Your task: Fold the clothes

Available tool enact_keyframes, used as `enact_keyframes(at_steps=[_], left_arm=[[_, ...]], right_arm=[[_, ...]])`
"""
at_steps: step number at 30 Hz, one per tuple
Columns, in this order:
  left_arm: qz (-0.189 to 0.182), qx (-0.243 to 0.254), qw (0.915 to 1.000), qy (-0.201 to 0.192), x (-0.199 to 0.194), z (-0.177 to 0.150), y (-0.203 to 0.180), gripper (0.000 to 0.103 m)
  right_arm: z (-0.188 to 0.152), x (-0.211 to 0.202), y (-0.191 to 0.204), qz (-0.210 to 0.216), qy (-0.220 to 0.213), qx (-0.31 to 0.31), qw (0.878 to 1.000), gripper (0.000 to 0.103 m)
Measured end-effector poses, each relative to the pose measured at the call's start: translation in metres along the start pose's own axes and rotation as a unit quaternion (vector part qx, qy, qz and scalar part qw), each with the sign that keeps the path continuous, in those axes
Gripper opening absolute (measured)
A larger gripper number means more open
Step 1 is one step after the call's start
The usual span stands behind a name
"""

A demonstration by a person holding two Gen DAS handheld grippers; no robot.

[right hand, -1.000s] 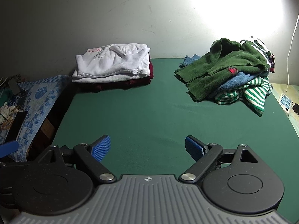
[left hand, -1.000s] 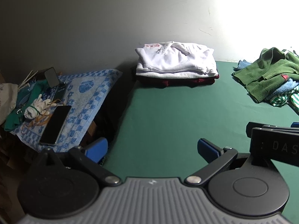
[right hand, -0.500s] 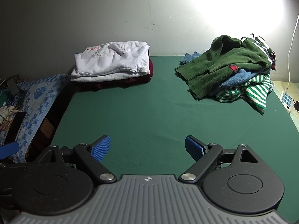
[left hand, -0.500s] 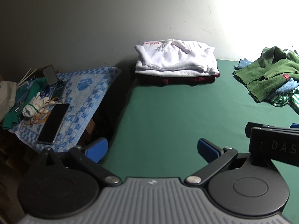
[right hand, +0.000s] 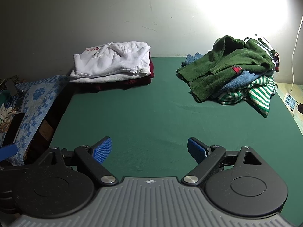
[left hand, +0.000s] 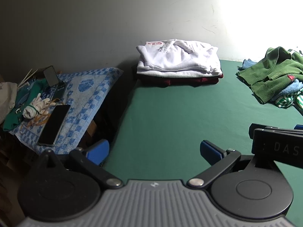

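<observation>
A folded stack (left hand: 178, 62) (right hand: 111, 62), white garment on top and dark red beneath, rests at the back left of the green table (left hand: 180, 117) (right hand: 151, 113). An unfolded heap (right hand: 233, 70) (left hand: 272, 77) lies at the back right: a green fleece over blue cloth and a green-and-white striped top. My left gripper (left hand: 154, 151) is open over the table's near left edge, holding nothing. My right gripper (right hand: 149, 150) is open above the near middle of the table, holding nothing. Part of the right gripper's body (left hand: 276, 145) shows in the left wrist view.
A blue-and-white checked towel (left hand: 83, 98) (right hand: 36, 98) covers a lower surface left of the table, carrying a phone (left hand: 55, 124), white gloves (left hand: 36, 107) and small clutter. A power strip (right hand: 290, 102) and a white cable (right hand: 295, 47) are at the right edge.
Both grippers stay open and empty. The views shifted only slightly; the clothes piles sit a little higher in the frames than a second ago.
</observation>
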State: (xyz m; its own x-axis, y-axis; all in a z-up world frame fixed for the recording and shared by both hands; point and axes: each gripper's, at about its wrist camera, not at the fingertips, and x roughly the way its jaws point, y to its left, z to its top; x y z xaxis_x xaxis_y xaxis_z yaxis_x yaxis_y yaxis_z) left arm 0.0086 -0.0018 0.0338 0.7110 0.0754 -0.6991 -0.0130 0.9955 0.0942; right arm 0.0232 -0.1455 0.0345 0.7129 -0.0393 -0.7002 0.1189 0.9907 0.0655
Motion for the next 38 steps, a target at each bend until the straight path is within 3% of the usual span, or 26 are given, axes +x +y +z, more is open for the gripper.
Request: enact_keyframes(at_steps=[38], left_arm=[[-0.003,-0.003,1.0,-0.004,-0.0032,-0.0023,0.0021,0.103]], right_arm=[[-0.0002,-0.0045,0.0009,-0.001,-0.009,0.004,1.0,0.089]])
